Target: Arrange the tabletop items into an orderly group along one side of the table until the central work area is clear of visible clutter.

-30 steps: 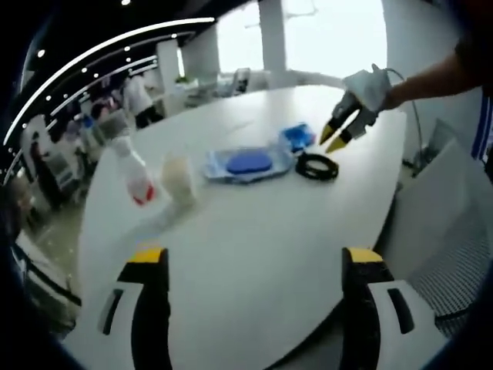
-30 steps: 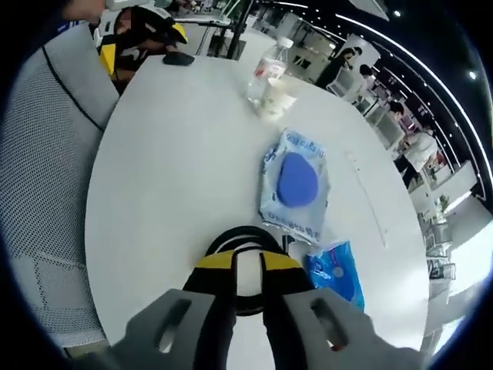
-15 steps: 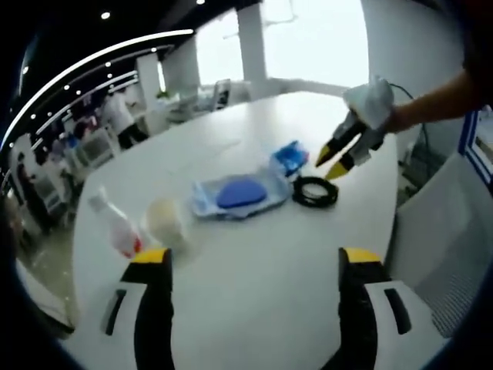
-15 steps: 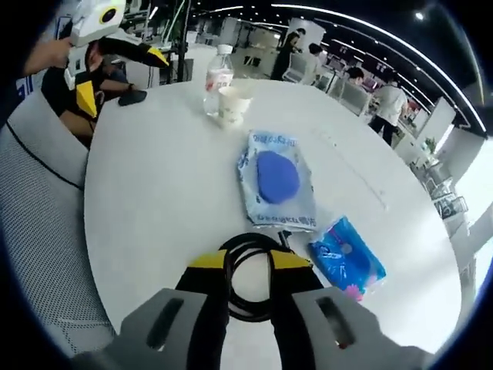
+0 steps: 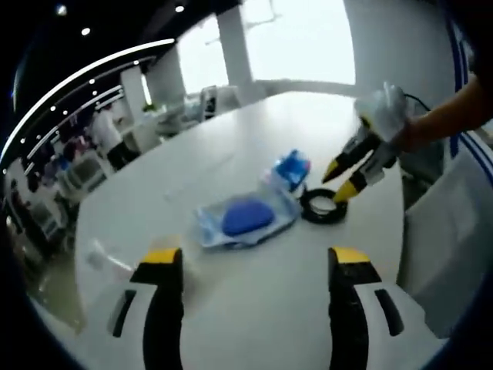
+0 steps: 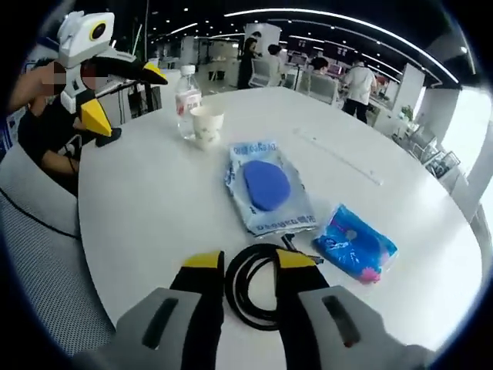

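Lying between right gripper [image 6: 250,266] fingers: cable coil [image 6: 248,287].

One water bottle [image 6: 186,97], one paper cup [image 6: 206,126], two blue packets [image 6: 267,190] (one smaller), one black cable coil [image 6: 253,287]

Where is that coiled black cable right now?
The black cable lies on the white table at its near edge in the right gripper view, right between the right gripper fingers, just below the clear pouch with the blue pad.
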A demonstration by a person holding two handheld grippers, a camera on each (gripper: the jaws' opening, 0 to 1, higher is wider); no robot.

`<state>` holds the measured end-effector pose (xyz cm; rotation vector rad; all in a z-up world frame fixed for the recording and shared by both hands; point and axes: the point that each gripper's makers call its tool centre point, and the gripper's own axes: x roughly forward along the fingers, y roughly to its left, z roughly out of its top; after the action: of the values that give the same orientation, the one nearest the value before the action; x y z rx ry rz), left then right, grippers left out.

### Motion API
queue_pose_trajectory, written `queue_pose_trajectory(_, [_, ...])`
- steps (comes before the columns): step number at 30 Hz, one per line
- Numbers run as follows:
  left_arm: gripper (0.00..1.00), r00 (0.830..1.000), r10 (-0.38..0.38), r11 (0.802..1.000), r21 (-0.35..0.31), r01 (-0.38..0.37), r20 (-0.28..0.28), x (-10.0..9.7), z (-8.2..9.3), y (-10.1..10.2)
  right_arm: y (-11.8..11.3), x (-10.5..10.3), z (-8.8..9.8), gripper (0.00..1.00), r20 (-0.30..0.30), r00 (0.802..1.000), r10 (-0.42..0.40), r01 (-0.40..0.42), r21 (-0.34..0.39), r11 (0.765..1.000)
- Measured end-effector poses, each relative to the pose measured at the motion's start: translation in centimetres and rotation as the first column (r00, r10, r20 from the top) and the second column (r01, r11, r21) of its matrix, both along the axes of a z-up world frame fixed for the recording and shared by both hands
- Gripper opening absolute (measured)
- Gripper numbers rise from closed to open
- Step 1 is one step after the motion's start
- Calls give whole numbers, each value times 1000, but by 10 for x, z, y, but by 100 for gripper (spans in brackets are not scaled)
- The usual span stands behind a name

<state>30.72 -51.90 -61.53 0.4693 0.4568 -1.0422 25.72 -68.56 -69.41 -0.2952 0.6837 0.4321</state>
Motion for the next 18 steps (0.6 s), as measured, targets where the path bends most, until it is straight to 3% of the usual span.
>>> queue_pose_trajectory(9, [69, 999, -25, 998, 50, 26, -22, 25, 1, -14, 1, 0, 7, 27, 19, 995, -100, 98, 76, 992])
queue_pose_trajectory(18, [66, 999, -44, 996, 76, 45, -10, 57, 8, -31, 1, 2, 5, 28, 9, 976, -218, 214, 157, 964])
